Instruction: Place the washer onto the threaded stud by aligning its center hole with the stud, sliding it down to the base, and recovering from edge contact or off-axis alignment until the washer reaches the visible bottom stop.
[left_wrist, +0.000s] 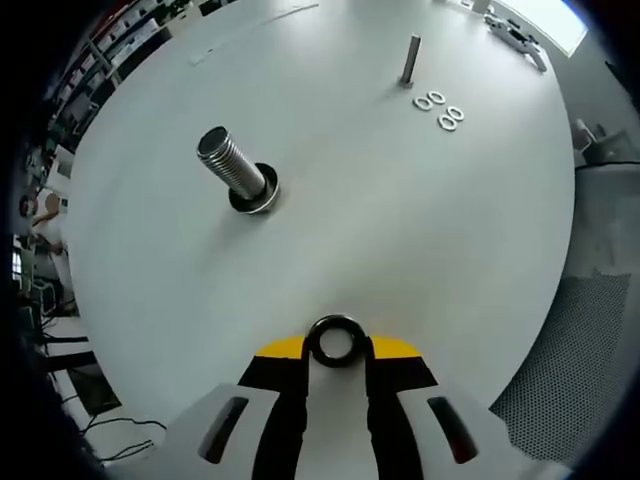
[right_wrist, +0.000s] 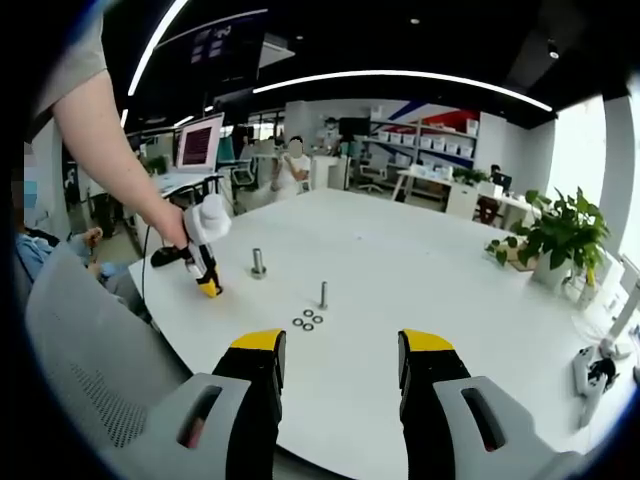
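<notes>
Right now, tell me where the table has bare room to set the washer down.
Bare: the table between the big stud and the left gripper. Crowded: the far edge, with the thin stud and spare washers.

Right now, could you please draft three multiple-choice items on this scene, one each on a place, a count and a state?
1. Where does the large threaded stud stand?
A. on the white table
B. on a chair
C. on the floor

2. How many loose washers lie by the thin stud?
A. one
B. four
C. seven

3. What is the left gripper doing?
A. standing open
B. shut on the dark washer
C. shut on the thin stud

Answers: 1 A, it stands upright on the tabletop; 2 B, four rings lie clustered there; 3 B, the ring sits between its jaws.
</notes>
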